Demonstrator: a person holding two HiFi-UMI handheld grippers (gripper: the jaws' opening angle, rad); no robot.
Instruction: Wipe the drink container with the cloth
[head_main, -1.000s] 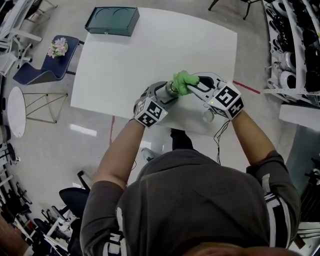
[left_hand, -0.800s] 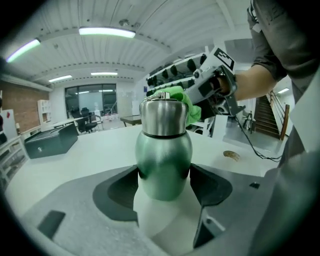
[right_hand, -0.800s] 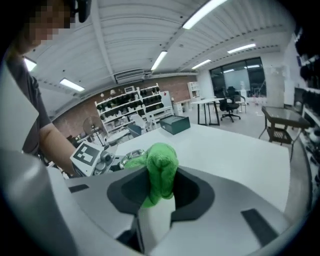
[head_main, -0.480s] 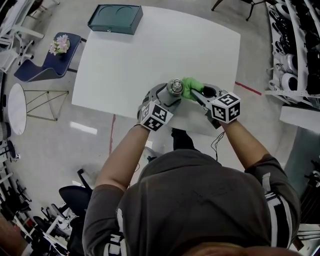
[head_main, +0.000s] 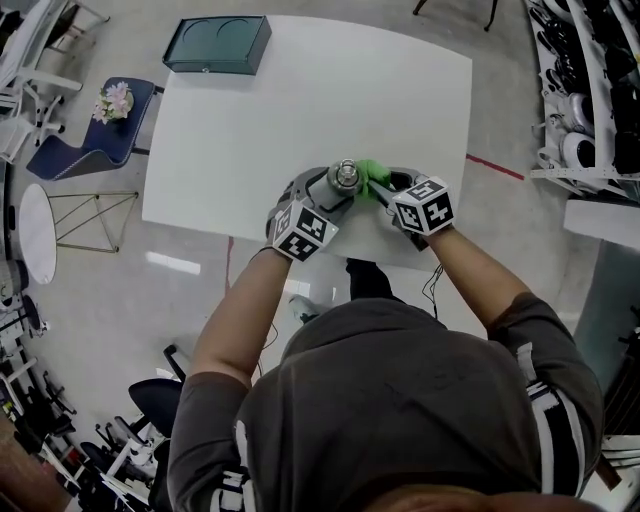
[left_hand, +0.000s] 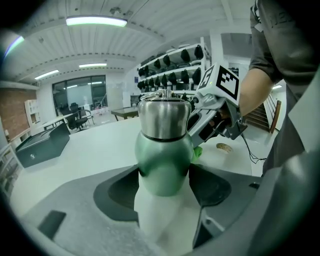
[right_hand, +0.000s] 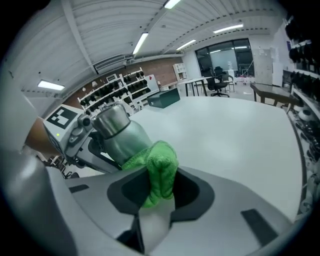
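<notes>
My left gripper (left_hand: 165, 184) has its fingers (left_hand: 212, 187) clenched on the upright drink container (left_hand: 164, 150) near the surface's (head_main: 300, 90) near edge, and my right gripper (right_hand: 157, 194) pinches the cloth (right_hand: 160, 167) (bunched, touching) against the container's right flank.

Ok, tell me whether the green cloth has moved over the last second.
Yes. Against the white table, the cloth in the right gripper dropped from over the bottle top to its right side.
</notes>
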